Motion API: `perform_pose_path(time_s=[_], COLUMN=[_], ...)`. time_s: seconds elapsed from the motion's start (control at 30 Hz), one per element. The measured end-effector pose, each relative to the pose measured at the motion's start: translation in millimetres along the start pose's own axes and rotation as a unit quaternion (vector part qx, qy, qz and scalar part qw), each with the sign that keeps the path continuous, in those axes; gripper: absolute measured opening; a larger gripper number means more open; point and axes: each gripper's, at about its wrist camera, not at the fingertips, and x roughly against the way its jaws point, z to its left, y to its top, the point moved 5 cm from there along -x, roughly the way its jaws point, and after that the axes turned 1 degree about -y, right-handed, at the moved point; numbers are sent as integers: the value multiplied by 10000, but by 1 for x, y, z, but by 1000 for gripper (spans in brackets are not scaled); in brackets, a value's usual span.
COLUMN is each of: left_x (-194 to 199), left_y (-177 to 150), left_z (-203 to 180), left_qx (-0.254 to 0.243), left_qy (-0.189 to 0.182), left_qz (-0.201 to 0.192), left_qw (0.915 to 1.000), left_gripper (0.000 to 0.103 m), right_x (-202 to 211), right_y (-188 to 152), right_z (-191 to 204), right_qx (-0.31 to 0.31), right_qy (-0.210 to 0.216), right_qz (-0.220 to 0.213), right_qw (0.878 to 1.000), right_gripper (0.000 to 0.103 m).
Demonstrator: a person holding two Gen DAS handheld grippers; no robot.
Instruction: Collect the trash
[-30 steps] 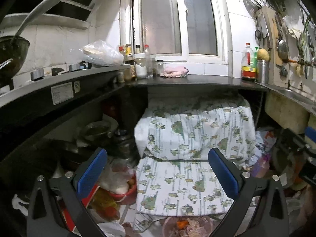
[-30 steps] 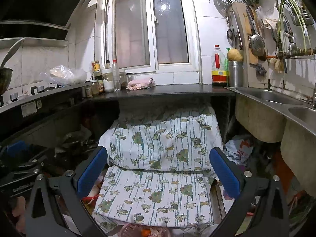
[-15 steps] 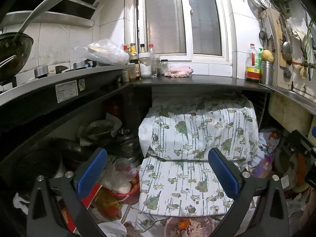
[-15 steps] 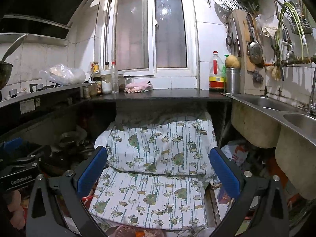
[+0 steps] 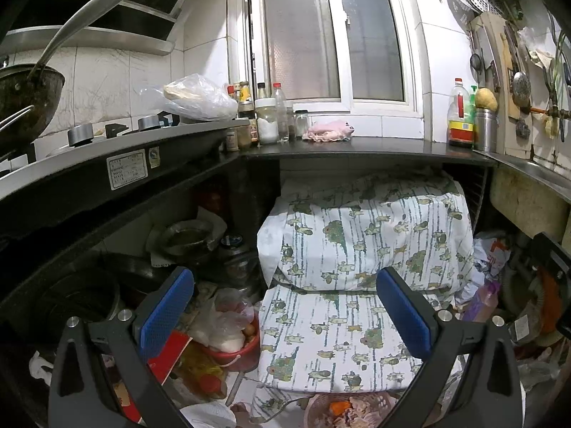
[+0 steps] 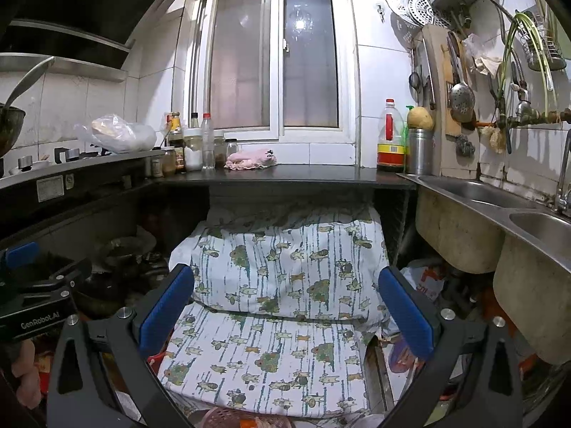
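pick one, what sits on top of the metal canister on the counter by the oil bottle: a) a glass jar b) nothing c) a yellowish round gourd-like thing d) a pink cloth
c: in the right wrist view a yellowish round thing rests on the metal canister, just right of the oil bottle; the pink cloth lies apart, further left on the counter.

You've got the dark bench under the window: jars crowd its left corner, a pink cloth lies beside them, an oil bottle and steel canister stand at the right end. Below, the floor carries a red bucket of bags.
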Motion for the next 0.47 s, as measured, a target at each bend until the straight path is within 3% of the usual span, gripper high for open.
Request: perform_pose_path(time_s=[0.47], left_x=[1], left_y=[-1], left_z=[0], left_qx=[-45], left_qy=[-4], left_qz=[-15], left_qw=[10000], left_gripper=[103], right_x=[5], right_y=[1], right_z=[-1], right_qx=[-6], right_qy=[-38], right_qz=[-82], right_qw=[10000], right_gripper=[103])
